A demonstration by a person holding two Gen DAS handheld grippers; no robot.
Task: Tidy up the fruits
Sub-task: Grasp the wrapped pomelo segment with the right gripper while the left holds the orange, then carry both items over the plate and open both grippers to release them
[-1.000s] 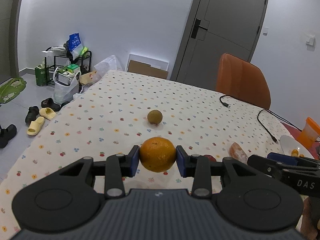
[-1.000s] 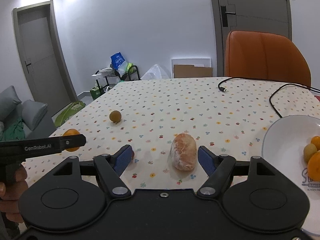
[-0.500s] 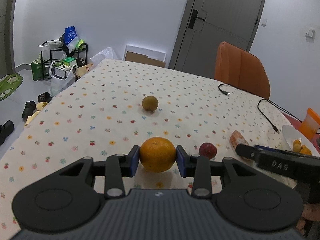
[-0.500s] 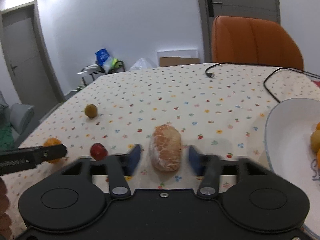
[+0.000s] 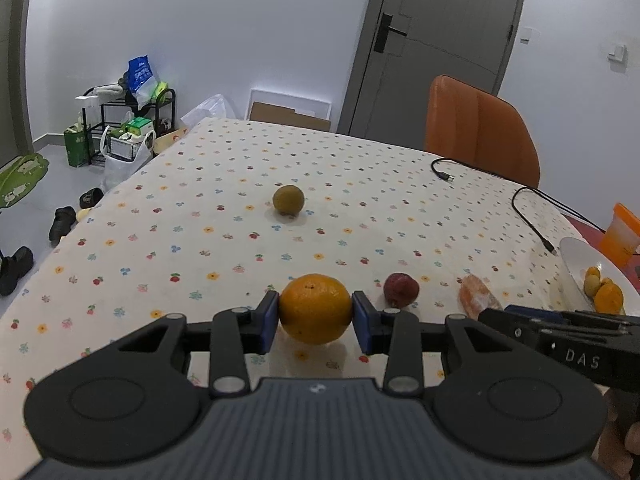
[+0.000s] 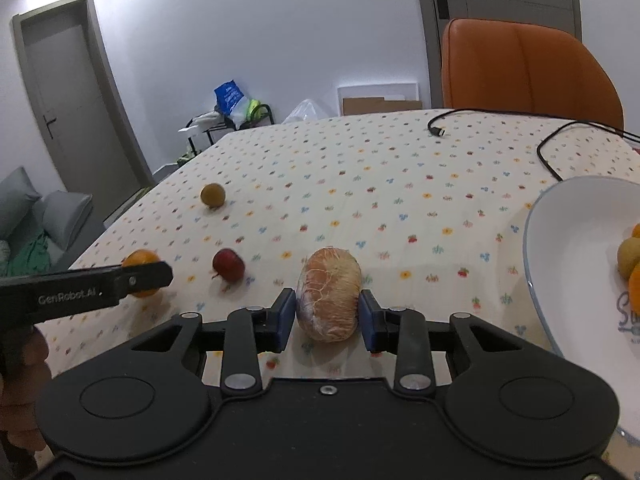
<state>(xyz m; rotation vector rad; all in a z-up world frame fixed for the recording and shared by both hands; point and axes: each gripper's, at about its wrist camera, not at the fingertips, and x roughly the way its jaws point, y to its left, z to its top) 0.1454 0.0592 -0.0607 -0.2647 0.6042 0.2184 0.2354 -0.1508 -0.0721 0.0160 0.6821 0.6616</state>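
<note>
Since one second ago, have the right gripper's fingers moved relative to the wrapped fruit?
Yes. The right gripper has closed in: its blue pads now sit against the wrapped fruit, which stayed on the tablecloth.

Plum left of wrapped fruit — plate right, perhaps touching nothing.

The right gripper has its blue-padded fingers closed against the sides of a peeled, net-veined orange-pink citrus fruit on the flower-printed cream tablecloth. To its left lies a small dark red round fruit, and farther back a small yellow-green round fruit. At the left edge the black left gripper reaches in, with a round orange fruit partly hidden behind its tip. On the right, a white bowl with a blue rim holds yellow and orange fruits. A black cable lies at the back, before an orange chair.
</note>
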